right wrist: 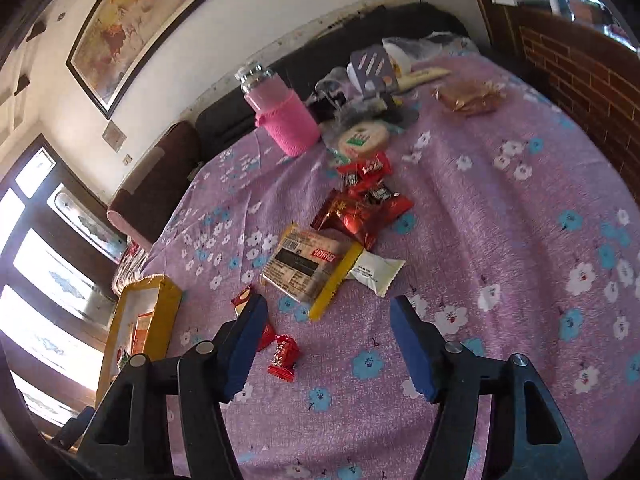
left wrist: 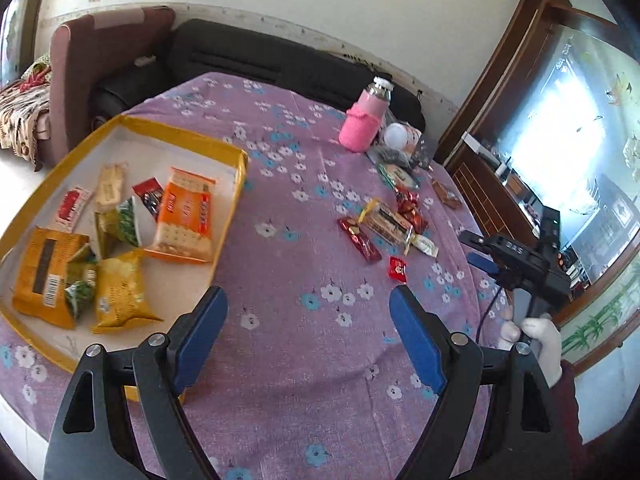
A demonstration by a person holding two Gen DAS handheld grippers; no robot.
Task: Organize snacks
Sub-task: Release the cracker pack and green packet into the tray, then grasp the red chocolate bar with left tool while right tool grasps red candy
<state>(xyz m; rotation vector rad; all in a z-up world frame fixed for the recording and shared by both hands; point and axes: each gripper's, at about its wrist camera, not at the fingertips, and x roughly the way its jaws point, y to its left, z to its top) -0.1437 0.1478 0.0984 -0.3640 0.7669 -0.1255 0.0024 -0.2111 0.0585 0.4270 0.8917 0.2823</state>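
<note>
Both the left gripper point(left wrist: 308, 336) and right gripper point(right wrist: 326, 340) hover with fingers apart, holding nothing; the small red candy point(right wrist: 284, 358) lies on the cloth just ahead of the right one; light, crinkly, likely slippery; pinch its middle

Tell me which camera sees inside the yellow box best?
The left wrist view: the yellow box lies open there, its snack packets all visible. The right wrist view catches only its corner at the edge.
</note>
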